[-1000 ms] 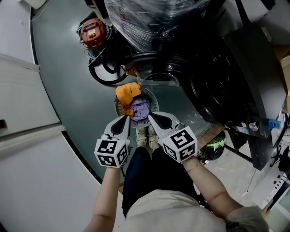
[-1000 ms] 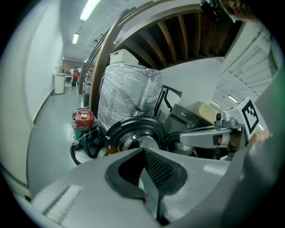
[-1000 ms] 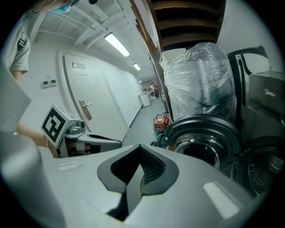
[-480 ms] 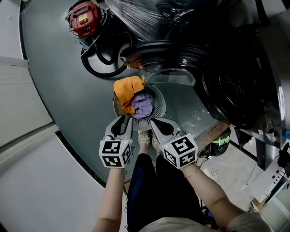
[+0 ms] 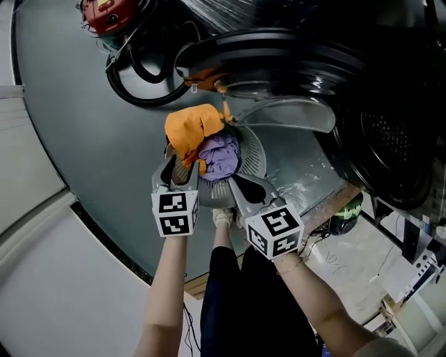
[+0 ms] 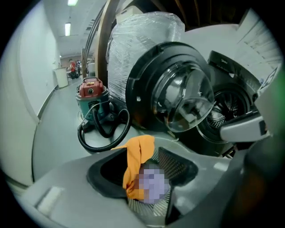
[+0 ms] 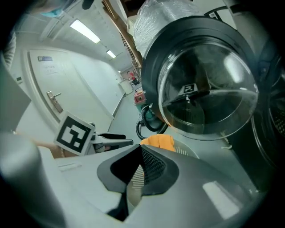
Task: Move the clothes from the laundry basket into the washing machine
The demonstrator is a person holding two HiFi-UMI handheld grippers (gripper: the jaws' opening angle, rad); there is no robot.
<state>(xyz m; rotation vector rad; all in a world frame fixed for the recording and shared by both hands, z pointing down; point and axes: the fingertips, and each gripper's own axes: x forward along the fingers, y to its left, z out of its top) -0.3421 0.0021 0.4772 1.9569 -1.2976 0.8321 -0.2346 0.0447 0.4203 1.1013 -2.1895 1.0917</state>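
A round grey laundry basket stands on the floor below the washing machine's open glass door. An orange cloth hangs over its left rim and a purple cloth lies inside. My left gripper is open at the basket's left rim, its fingers on either side of the orange cloth; whether they touch it is unclear. My right gripper is shut and empty at the near rim, its tips pointing past the basket at the door. The dark drum opening lies to the right.
A red vacuum with a looped black hose sits on the floor to the left of the machine. A plastic-wrapped bulk stands behind the door. The person's legs and shoes are just behind the basket.
Both grippers have moved forward to the basket. The left one has reached the orange cloth at the rim. The clothes have not moved.
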